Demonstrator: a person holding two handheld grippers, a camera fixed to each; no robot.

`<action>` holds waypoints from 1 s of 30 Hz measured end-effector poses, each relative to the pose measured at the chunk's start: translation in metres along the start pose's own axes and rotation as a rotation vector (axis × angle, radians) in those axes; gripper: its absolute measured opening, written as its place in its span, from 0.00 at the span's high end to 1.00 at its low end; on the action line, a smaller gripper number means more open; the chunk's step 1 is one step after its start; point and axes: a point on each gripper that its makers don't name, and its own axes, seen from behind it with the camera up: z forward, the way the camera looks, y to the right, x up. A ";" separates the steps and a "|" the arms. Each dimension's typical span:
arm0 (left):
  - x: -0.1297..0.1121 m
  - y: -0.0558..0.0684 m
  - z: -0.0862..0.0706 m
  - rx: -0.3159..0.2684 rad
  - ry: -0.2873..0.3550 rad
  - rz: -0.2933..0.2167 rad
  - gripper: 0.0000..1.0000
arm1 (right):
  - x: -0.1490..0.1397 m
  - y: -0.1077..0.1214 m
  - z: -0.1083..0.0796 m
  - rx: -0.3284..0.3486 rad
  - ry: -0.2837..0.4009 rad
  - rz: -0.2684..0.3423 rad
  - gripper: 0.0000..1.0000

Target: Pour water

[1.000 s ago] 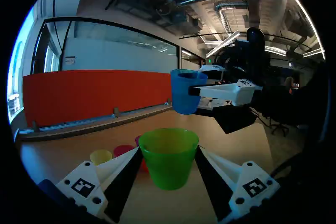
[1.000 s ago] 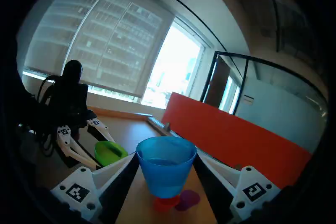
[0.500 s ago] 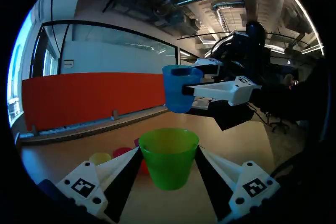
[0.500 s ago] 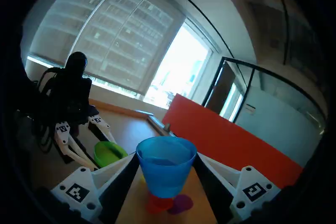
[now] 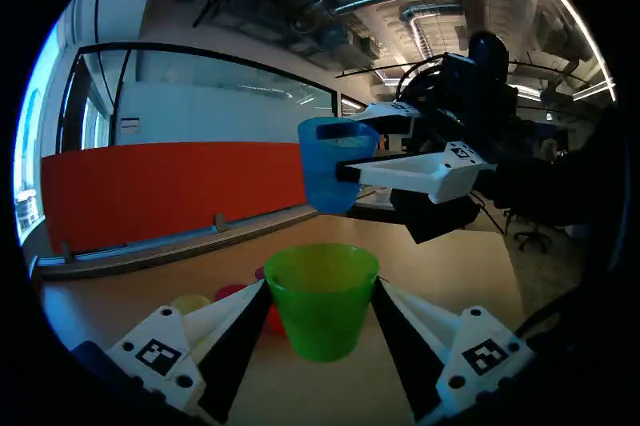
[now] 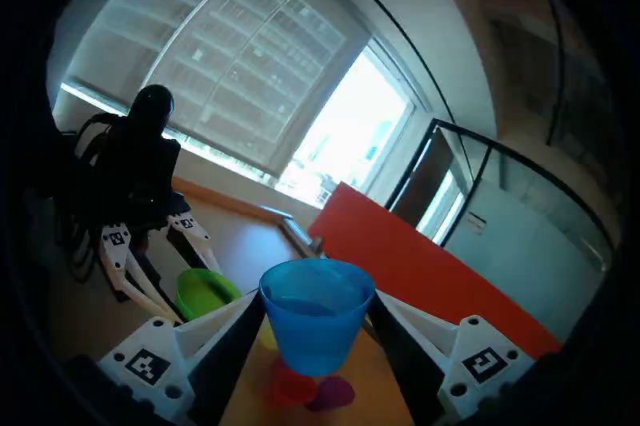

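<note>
In the left gripper view my left gripper (image 5: 320,310) is shut on a green cup (image 5: 322,298), held upright over the wooden table (image 5: 448,266). Above and slightly beyond it hangs a blue cup (image 5: 330,164), tilted a little, clamped by my right gripper (image 5: 344,166), which comes in from the right. In the right gripper view that blue cup (image 6: 317,326) sits between my right gripper's (image 6: 317,330) fingers and has water in it. The green cup (image 6: 206,292) and the left gripper (image 6: 188,290) holding it appear lower left.
Small yellow (image 5: 190,303), red (image 5: 230,292) and purple cups stand on the table behind the green cup; the red (image 6: 290,383) and purple (image 6: 330,392) ones lie below the blue cup. An orange partition (image 5: 168,182) runs along the table's far edge. A person's dark sleeve (image 5: 560,186) is at right.
The blue cup has risen and moved left, closer over the green cup, and now leans slightly. The green cup and left gripper have stayed put.
</note>
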 end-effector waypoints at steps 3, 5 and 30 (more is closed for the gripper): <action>0.000 0.001 0.001 -0.003 0.002 0.001 0.15 | 0.002 0.000 0.002 0.001 0.000 -0.021 0.09; 0.001 0.002 0.001 -0.005 0.003 0.003 0.15 | 0.004 0.001 0.003 0.000 0.001 -0.038 0.09; 0.011 0.012 0.003 -0.027 0.026 0.002 0.15 | 0.017 0.008 0.012 -0.012 -0.011 -0.245 0.09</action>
